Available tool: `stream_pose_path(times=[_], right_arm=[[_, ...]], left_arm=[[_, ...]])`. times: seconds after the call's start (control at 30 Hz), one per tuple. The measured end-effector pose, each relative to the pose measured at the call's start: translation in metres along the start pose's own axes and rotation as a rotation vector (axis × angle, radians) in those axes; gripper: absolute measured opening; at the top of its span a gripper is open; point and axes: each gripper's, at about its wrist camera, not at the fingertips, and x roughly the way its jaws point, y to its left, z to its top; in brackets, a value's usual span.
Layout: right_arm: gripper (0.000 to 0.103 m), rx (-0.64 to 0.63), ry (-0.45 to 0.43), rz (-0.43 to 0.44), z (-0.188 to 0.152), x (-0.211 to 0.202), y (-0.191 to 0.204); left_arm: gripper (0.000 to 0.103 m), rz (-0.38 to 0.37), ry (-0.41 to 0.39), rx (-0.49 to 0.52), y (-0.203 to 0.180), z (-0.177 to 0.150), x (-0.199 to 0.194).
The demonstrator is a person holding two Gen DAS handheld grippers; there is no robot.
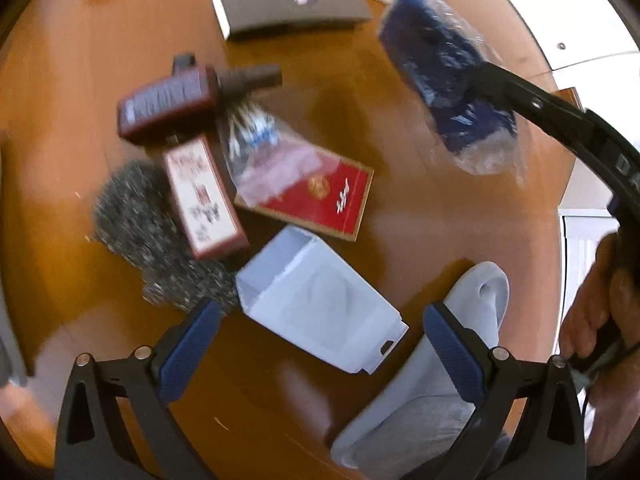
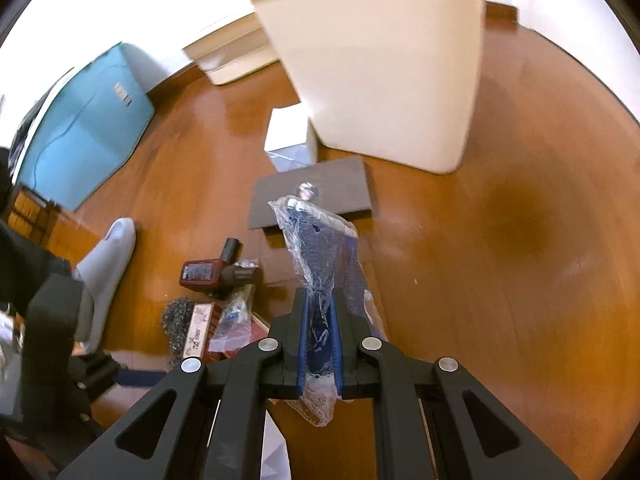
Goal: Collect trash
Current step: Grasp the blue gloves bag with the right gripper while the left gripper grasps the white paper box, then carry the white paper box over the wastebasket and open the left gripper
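Observation:
My right gripper (image 2: pixel 318 300) is shut on a blue item in a crinkled clear plastic wrapper (image 2: pixel 320 256), held up off the wooden floor. In the left wrist view that wrapped item (image 1: pixel 448 92) hangs at the upper right in the right gripper (image 1: pixel 486 74). My left gripper (image 1: pixel 322 342) stands open low over the floor, with an open white carton (image 1: pixel 320 300) lying between and just beyond its fingers. A cream waste bin (image 2: pixel 380 60) stands ahead of the right gripper.
Litter on the floor: a dark red bottle (image 1: pixel 172 100), a red-and-white box (image 1: pixel 204 200), steel wool (image 1: pixel 132 216), a red pack (image 1: pixel 320 196), a bag of swabs (image 1: pixel 252 136), a flat brown box (image 1: pixel 288 4). A grey slipper (image 1: pixel 472 320) lies by the right finger.

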Motion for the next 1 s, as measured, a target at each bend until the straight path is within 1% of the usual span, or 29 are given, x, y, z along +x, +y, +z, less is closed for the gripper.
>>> stream_pose_path(times=[0.07, 0.13, 0.2, 0.3, 0.4, 0.47, 0.53, 0.57, 0.6, 0.63, 0.67, 0.7, 0.73, 0.83, 0.9, 0.93, 1.0], right_arm=[[0.01, 0.017, 0.012, -0.009, -0.004, 0.008, -0.001], [0.01, 0.027, 0.007, -0.012, -0.007, 0.005, -0.005], [0.01, 0.037, -0.004, -0.011, -0.009, 0.002, -0.007], [0.01, 0.045, -0.014, -0.013, -0.01, 0.0, -0.006], [0.01, 0.05, -0.024, -0.011, -0.009, -0.002, -0.005], [0.01, 0.041, -0.033, -0.014, -0.009, -0.004, -0.004], [0.01, 0.035, -0.042, -0.024, -0.011, -0.007, -0.003], [0.01, 0.038, -0.047, -0.028, -0.012, -0.009, -0.004], [0.01, 0.049, -0.053, -0.03, -0.013, -0.011, -0.007], [0.01, 0.061, -0.057, -0.033, -0.014, -0.013, -0.01], [0.01, 0.076, -0.061, -0.036, -0.015, -0.015, -0.014], [0.01, 0.095, -0.064, -0.035, -0.017, -0.017, -0.019], [0.01, 0.111, -0.067, -0.033, -0.018, -0.019, -0.022], [0.01, 0.134, -0.075, -0.041, -0.021, -0.024, -0.029], [0.01, 0.134, -0.081, -0.05, -0.023, -0.027, -0.03], [0.01, 0.136, -0.086, -0.054, -0.024, -0.03, -0.031], [0.01, 0.146, -0.096, -0.06, -0.024, -0.034, -0.034]], left_arm=[[0.103, -0.008, 0.018, -0.01, 0.004, 0.001, 0.008], [0.103, -0.015, 0.018, -0.026, 0.007, 0.005, 0.009], [0.103, -0.017, 0.027, -0.143, 0.016, 0.011, 0.01], [0.103, -0.029, 0.044, -0.378, 0.027, -0.007, 0.003], [0.103, -0.074, 0.011, -0.562, 0.029, -0.012, 0.002], [0.103, -0.097, 0.01, -0.622, 0.021, -0.013, 0.01], [0.101, -0.097, 0.042, -0.66, 0.016, -0.013, 0.024], [0.092, -0.083, 0.058, -0.683, 0.017, -0.015, 0.03], [0.086, -0.064, 0.072, -0.699, 0.019, -0.016, 0.035], [0.074, -0.054, 0.081, -0.702, 0.018, -0.018, 0.039], [0.065, -0.049, 0.091, -0.7, 0.02, -0.019, 0.044], [0.063, -0.044, 0.097, -0.698, 0.023, -0.02, 0.047], [0.057, -0.043, 0.098, -0.694, 0.022, -0.024, 0.052], [0.055, -0.043, 0.094, -0.668, 0.024, -0.024, 0.054], [0.053, -0.046, 0.097, -0.629, 0.019, -0.023, 0.054], [0.052, -0.042, 0.103, -0.605, 0.021, -0.018, 0.048], [0.052, -0.043, 0.111, -0.549, 0.014, -0.016, 0.036]])
